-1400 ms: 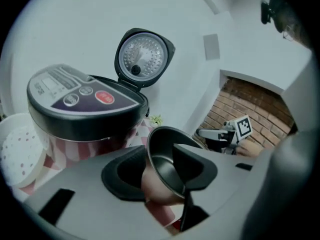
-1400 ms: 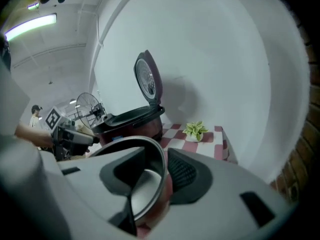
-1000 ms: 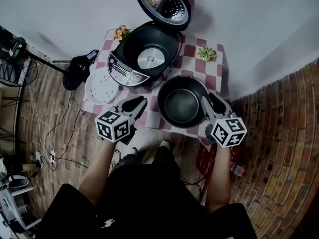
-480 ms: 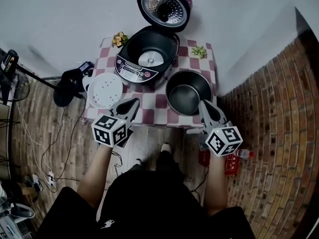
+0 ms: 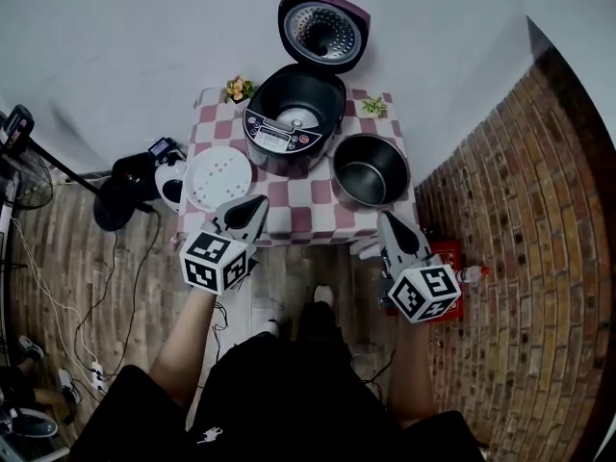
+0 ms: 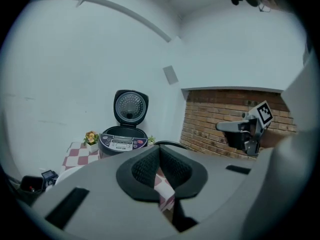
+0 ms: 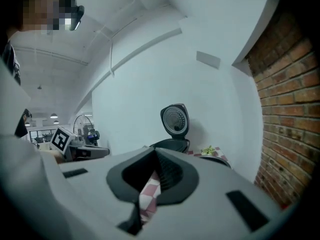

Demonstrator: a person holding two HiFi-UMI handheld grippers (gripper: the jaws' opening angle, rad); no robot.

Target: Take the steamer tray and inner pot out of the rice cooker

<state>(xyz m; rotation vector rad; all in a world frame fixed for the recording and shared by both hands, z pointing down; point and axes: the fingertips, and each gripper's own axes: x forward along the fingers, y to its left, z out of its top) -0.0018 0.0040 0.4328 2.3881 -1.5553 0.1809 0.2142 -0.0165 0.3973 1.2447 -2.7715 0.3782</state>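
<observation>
The black rice cooker (image 5: 294, 123) stands at the back of the small table with its lid (image 5: 322, 29) up and its cavity bare. The dark inner pot (image 5: 370, 169) sits on the cloth to its right. The white perforated steamer tray (image 5: 217, 177) lies to its left. My left gripper (image 5: 252, 208) hangs shut and empty just off the table's front edge, below the tray. My right gripper (image 5: 390, 221) is also shut and empty, in front of the pot and clear of it. In the left gripper view the cooker (image 6: 122, 140) is far beyond the jaws.
The table has a red-and-white checked cloth (image 5: 298, 215), a flower pot (image 5: 238, 89) and a small green plant (image 5: 373, 106) at the back. A brick wall (image 5: 520, 210) runs along the right. A black device (image 5: 125, 186), cables, a red item (image 5: 448, 258) and a bottle (image 5: 472, 274) lie on the floor.
Both grippers have drawn back from the table toward the person and risen. The right one has left the pot's side. The pot and the tray stay where they were.
</observation>
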